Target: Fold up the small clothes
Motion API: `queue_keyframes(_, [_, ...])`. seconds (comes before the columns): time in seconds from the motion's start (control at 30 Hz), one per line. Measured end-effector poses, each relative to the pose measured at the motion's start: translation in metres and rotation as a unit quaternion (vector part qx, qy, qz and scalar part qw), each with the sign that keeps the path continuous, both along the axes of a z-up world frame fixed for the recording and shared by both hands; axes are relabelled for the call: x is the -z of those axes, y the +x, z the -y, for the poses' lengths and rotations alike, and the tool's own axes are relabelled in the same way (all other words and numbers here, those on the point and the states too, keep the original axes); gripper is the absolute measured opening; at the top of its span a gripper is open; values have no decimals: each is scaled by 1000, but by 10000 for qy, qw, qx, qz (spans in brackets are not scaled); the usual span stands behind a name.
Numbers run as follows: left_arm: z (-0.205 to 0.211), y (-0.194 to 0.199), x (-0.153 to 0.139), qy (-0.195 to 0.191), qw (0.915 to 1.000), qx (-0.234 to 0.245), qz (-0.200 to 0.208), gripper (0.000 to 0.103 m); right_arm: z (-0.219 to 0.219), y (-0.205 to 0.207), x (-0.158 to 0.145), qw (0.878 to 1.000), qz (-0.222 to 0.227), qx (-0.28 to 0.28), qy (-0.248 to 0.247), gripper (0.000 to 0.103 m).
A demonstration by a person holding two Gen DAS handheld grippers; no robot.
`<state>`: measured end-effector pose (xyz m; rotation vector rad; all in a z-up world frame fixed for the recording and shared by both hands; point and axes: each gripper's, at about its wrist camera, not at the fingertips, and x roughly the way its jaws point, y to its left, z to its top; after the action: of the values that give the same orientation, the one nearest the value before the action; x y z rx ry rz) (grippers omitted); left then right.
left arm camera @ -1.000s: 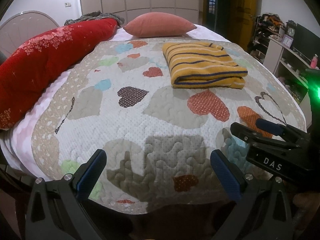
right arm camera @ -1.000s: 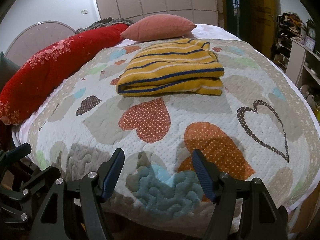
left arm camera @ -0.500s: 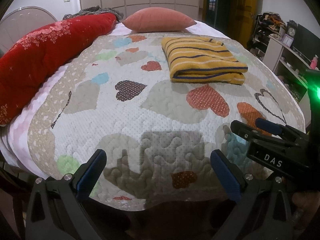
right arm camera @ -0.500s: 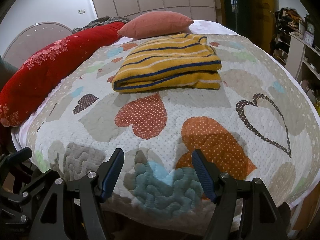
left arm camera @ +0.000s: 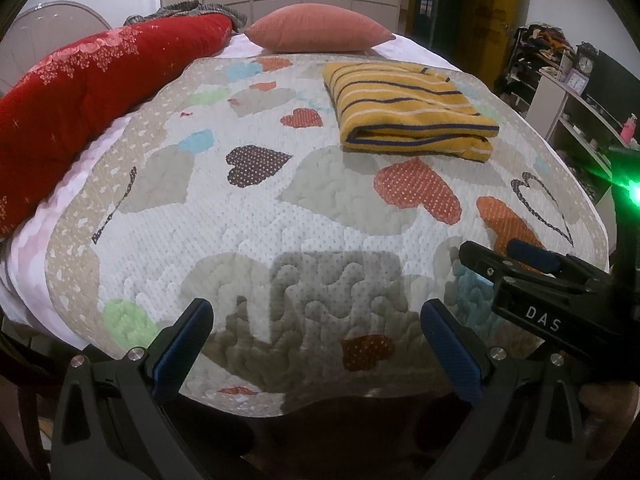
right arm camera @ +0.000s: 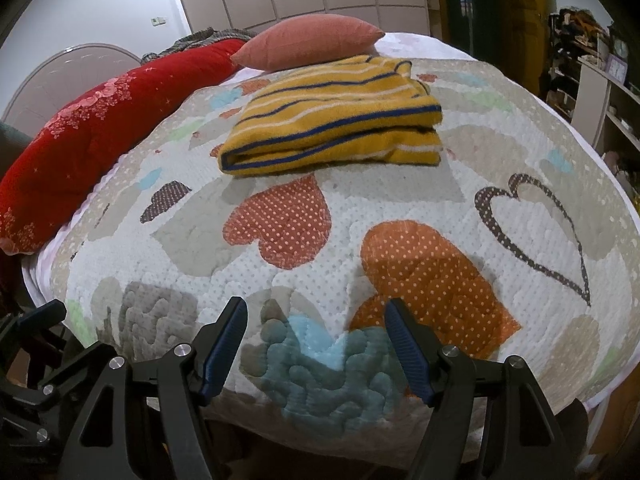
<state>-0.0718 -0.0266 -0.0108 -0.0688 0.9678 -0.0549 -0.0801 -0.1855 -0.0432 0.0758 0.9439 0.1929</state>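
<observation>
A yellow garment with navy and white stripes (left arm camera: 412, 112) lies folded in a neat rectangle on the far right part of the heart-patterned quilt (left arm camera: 280, 208). It also shows in the right wrist view (right arm camera: 336, 124), straight ahead. My left gripper (left arm camera: 316, 320) is open and empty over the quilt's near edge. My right gripper (right arm camera: 316, 320) is open and empty too, near the front edge, well short of the garment. The right gripper's fingers also show in the left wrist view (left arm camera: 520, 258), at the right.
A long red bolster (left arm camera: 80, 92) lies along the bed's left side. A pink pillow (left arm camera: 316, 32) sits at the head of the bed. Shelves with clutter (left arm camera: 580, 112) stand to the right of the bed. Wardrobe doors are behind.
Both grippers have moved slightly forward and tilted, so the folded garment looks a little nearer. The garment has not moved. Both grippers stay open.
</observation>
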Motion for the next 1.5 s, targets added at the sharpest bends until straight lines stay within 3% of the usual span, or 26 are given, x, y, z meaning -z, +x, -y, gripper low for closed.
queue_keyframes(0.37, [-8,-2,9,-313,9994,-132,-47,103,7,-9,7,9997,193,58,106,76])
queue_keyframes(0.73, [8,-1,7,-161,9998,96,-17,103,36,-14,-1,9972,438,435,431,77])
queue_keyframes(1.5, [5,1,13,-237,9996,76,-145,103,31,-9,1,9978,425,380,343,78])
